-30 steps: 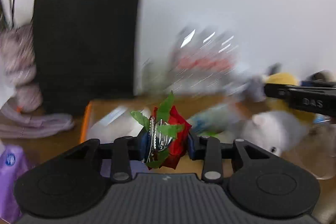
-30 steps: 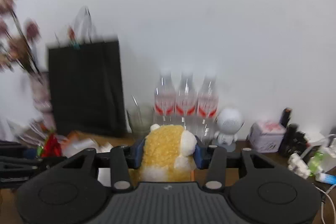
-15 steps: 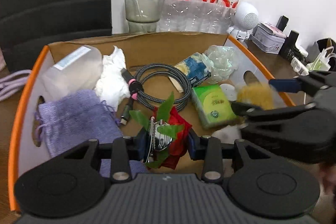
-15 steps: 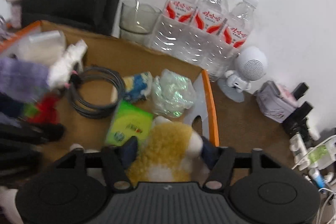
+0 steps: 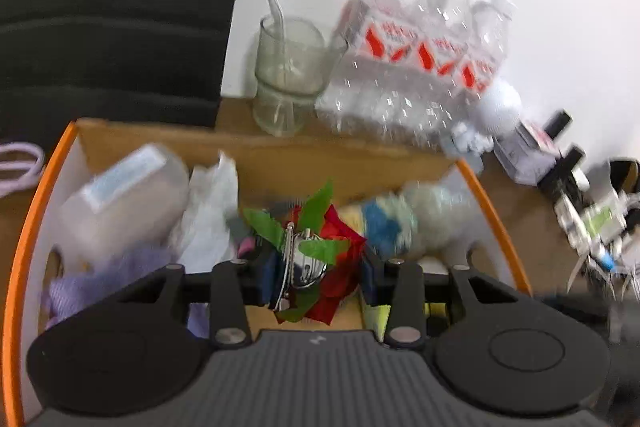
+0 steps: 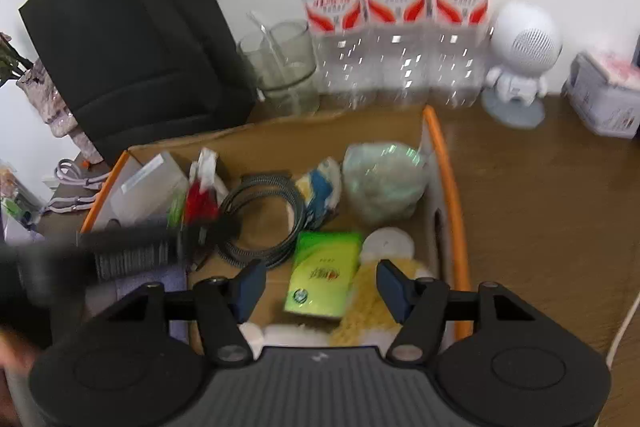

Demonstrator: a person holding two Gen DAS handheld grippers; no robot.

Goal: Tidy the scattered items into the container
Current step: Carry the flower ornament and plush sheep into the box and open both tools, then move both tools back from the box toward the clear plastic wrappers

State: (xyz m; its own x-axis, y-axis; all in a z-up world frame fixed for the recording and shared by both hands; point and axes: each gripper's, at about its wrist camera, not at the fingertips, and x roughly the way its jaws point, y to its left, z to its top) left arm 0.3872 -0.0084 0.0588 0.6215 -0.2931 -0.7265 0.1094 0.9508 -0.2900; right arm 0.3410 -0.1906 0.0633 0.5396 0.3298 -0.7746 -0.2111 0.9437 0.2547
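Note:
My left gripper is shut on a red cloth flower with green leaves and a silver clip, held over the orange-rimmed cardboard box. The right wrist view shows the same flower and the blurred left gripper above the box's left side. My right gripper is open and empty above the box's front right. The yellow plush toy lies in the box just below its jaws, beside a green tissue pack.
The box also holds a coiled cable, a clear plastic tub, a purple pouch, white tissue and a pale bag. Behind stand three water bottles, a glass, a black bag and a white robot speaker.
My right gripper has opened and let the yellow plush toy drop into the box. My left gripper still holds the flower and has moved lower over the box.

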